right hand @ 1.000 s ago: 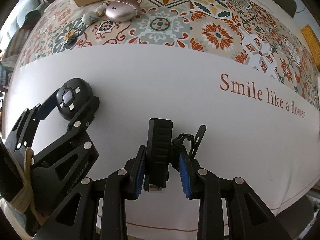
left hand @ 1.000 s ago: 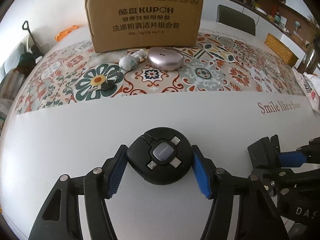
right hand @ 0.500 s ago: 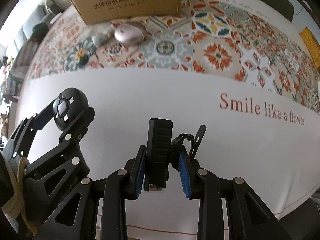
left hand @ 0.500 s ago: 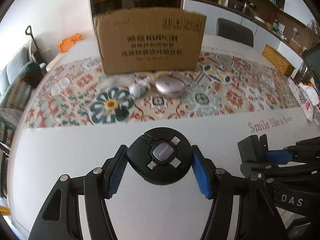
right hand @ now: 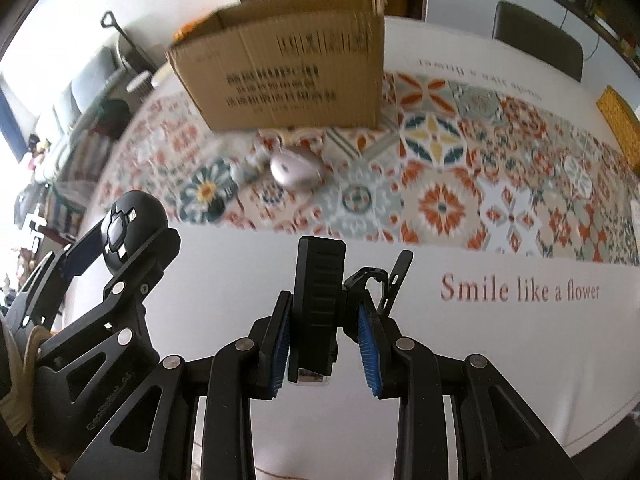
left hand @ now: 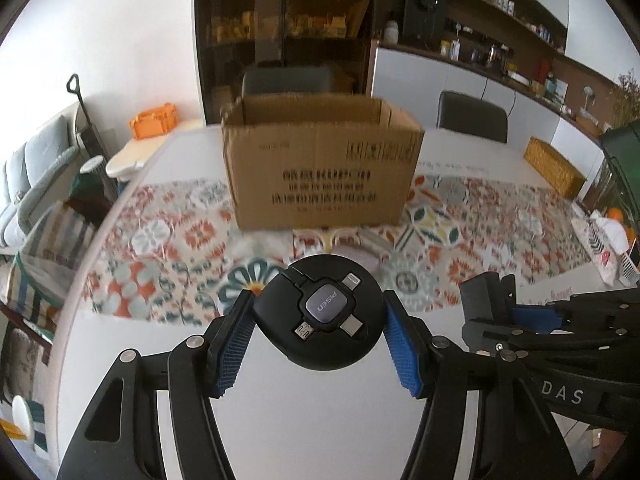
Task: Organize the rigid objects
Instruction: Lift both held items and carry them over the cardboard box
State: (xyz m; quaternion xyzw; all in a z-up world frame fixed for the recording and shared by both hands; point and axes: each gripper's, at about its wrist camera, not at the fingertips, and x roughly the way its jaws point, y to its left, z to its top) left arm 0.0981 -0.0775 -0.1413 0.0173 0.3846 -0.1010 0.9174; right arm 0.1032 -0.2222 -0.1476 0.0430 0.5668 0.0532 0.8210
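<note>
My left gripper (left hand: 318, 334) is shut on a round black multi-plug charging cable reel (left hand: 320, 312) and holds it above the white table. It also shows in the right wrist view (right hand: 130, 224). My right gripper (right hand: 322, 340) is shut on a black ribbed clip-like device (right hand: 318, 292), also lifted; it shows at the right of the left wrist view (left hand: 486, 312). An open cardboard box (left hand: 320, 168) stands upright ahead on the patterned runner. A pinkish oval case (right hand: 296, 168) lies in front of the box.
A small grey-white item (right hand: 256, 160) and a small black item (right hand: 216, 210) lie left of the oval case. A wicker basket (left hand: 554, 168) sits far right. Chairs (left hand: 472, 122) stand behind the table. The table edge curves away at left.
Both grippers have risen and tilted up with their objects still held. The box now shows its open top and the scene ahead sits further away.
</note>
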